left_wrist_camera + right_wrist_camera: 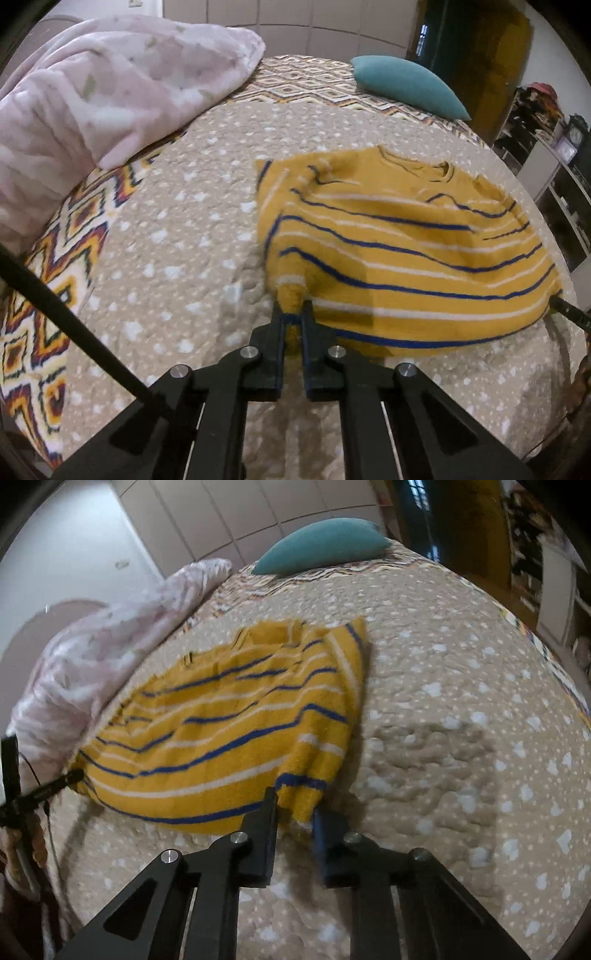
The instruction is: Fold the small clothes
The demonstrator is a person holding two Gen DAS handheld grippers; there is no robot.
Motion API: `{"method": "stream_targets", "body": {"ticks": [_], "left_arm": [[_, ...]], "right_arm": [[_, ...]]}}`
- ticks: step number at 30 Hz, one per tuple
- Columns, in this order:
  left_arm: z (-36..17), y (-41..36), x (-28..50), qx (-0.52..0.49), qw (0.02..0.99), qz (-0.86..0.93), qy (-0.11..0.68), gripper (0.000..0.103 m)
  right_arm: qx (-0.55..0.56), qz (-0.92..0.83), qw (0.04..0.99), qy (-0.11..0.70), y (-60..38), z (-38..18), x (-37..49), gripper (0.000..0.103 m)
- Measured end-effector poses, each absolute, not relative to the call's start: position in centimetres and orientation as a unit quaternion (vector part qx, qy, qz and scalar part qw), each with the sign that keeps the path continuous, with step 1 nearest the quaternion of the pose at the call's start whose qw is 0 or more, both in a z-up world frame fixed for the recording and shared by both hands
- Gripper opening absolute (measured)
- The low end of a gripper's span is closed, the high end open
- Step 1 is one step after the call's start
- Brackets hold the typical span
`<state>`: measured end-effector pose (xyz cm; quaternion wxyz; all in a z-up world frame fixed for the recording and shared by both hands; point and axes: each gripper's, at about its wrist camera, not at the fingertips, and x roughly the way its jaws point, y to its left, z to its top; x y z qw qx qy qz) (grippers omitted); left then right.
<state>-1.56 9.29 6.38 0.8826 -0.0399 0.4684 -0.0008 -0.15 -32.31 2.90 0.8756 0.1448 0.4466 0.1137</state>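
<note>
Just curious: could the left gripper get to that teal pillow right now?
Probably not right away. The left gripper is shut on a corner of the yellow striped shirt, and the teal pillow lies at the bed's far end, beyond the shirt.

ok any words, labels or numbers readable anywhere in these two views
None readable.
Shirt: stripes only, no print or tag showing.
Quilt: pattern only.
Shelves at the right: items too small and blurred to read.

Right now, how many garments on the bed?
1: a mustard-yellow knit sweater with blue and white stripes, spread on the beige quilted bedspread, its near corners pinched. Others may lie out of view.
</note>
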Motion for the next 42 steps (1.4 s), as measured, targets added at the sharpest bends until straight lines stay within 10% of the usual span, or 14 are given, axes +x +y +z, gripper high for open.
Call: {"method": "stream_targets", "body": {"ticks": [7,12,16,42], "left_arm": [[4.2,9.8,-3.5,-0.005,0.881,0.04,0.471,0.012],[4.2,10.3,-5.1,0.01,0.897,0.081,0.435,0.054],[3.5,11.2,-4.8,0.011,0.895,0.116,0.431,0.069],[0.7,15.3,-3.6,-0.071,0.879,0.183,0.436,0.092]], "right_arm": [[0.137,0.057,0.878,0.456,-35.6,1.7,-2.7,0.015],[0.127,0.014,0.892,0.433,-37.9,3.1,-3.9,0.016],[0.125,-0.026,0.893,0.431,-39.4,3.0,-3.5,0.039],[0.031,-0.091,0.89,0.446,-38.4,0.7,0.7,0.078]]}}
